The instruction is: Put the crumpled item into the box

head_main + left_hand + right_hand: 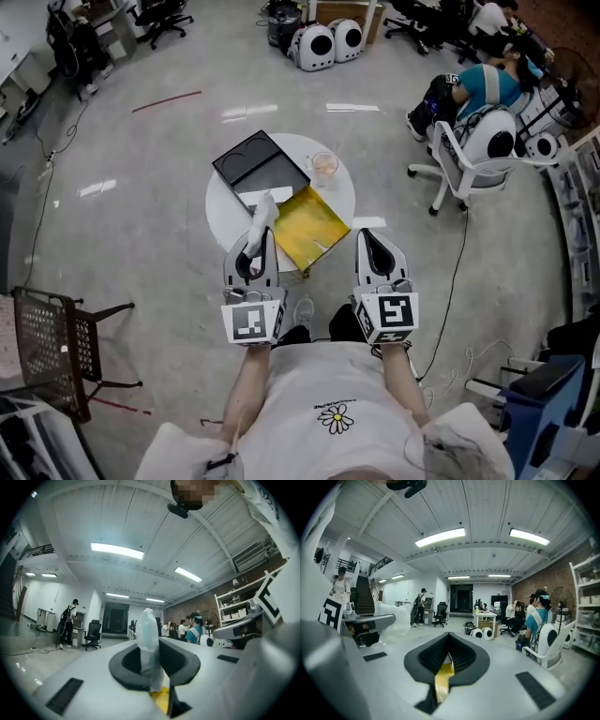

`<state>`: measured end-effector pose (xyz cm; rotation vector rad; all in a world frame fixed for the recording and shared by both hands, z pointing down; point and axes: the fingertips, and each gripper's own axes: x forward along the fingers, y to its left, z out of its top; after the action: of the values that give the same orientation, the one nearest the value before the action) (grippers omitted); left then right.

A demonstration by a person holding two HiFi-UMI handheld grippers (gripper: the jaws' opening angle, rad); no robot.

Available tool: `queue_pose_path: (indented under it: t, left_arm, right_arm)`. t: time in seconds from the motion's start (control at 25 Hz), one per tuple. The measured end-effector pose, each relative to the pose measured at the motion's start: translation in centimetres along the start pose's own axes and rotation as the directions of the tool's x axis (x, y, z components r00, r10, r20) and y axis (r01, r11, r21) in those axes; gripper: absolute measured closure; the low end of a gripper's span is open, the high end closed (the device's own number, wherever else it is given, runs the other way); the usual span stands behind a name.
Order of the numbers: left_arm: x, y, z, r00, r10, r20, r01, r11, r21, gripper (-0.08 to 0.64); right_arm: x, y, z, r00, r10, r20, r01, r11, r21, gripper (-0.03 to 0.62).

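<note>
Left fingers (126, 663) nearly closed, pinching crumpled item (148, 637); right fingers (465, 660) closed on edge of yellow box (314, 227). Likely risks:
- round surface (221, 208) small, so pull on box could drag it off near edge, or nudge cup (324, 167) just above it in frame
- thin box edge could slip from grip
- light plastic could cling to pads at release

Crumpled item upright between left fingers, top poking past tips, at box's left edge, frame centre.

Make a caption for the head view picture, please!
Left gripper clutches a crumpled white plastic item; right gripper grips the open yellow box by a round white table.
</note>
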<state>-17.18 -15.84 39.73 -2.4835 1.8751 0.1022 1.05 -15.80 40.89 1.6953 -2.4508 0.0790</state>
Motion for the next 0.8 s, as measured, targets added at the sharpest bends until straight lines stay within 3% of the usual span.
queue_pose_path:
  t: [0.28, 0.8]
  left_arm:
    - [2.6, 0.3, -1.0, 0.999, 0.025, -0.029, -0.025, 1.0, 0.015, 0.518]
    - [7.7, -1.0, -0.3, 0.984, 0.177, -0.018, -0.175, 0.981, 0.085, 0.518]
  right_arm:
    - [4.1, -1.0, -0.2, 0.999, 0.039, -0.006, -0.038, 0.999, 0.001, 0.589]
    - [10.2, -5.6, 1.2, 0.982, 0.184, 0.047, -0.182, 0.983, -0.039, 0.589]
